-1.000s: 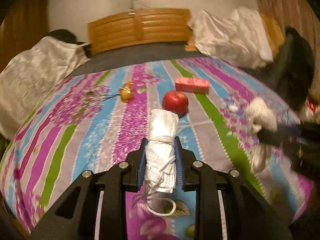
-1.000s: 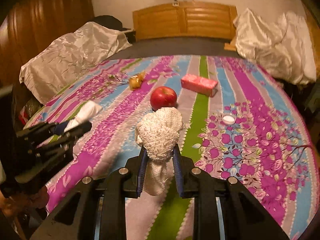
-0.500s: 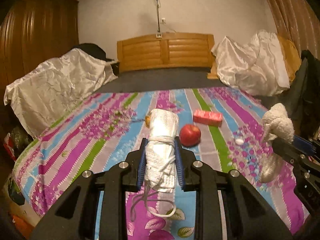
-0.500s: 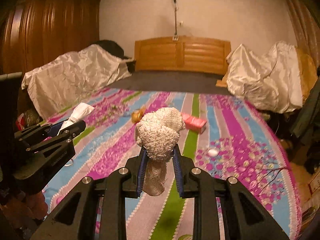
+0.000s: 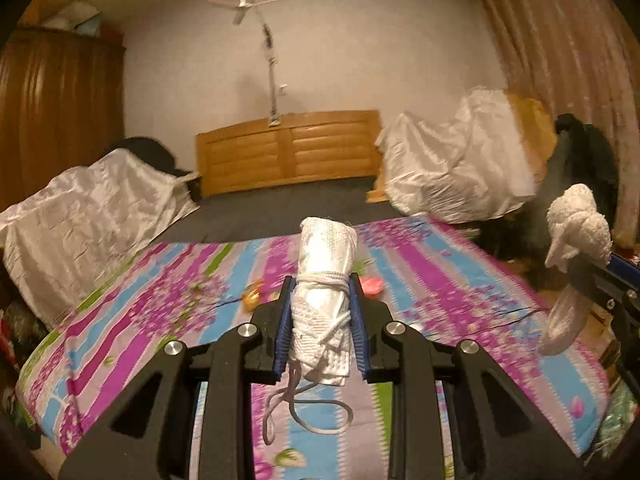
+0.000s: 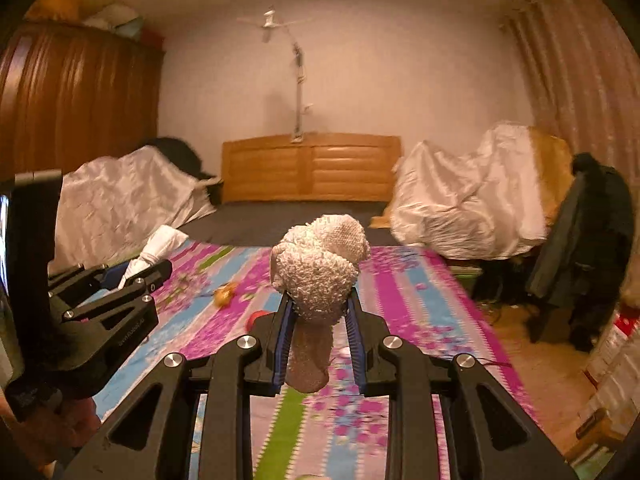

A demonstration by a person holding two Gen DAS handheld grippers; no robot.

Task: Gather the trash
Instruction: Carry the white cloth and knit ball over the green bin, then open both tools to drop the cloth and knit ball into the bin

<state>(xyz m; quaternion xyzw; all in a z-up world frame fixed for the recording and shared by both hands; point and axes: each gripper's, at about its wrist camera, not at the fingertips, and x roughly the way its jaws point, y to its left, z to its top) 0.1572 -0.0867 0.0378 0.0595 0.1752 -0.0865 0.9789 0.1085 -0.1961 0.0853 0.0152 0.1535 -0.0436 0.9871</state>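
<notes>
striped bedspread [image 5: 460,280], wooden headboard [image 5: 288,150], ceiling fan [image 5: 242,4]

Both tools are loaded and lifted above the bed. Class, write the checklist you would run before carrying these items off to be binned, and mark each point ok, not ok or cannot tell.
1. Left tool shut on the white cloth roll: ok, pinched between both blue pads.
2. Loose cord hanging below that roll: not ok, it dangles in loops and could snag.
3. Right tool shut on the balled sock: ok, gripped at its narrow part.
4. Both loads off the striped bedspread: ok.
5. The tools apart from each other: ok, a gap shows in both views.
6. A bin or bag to drop into: cannot tell, none in view.
</notes>
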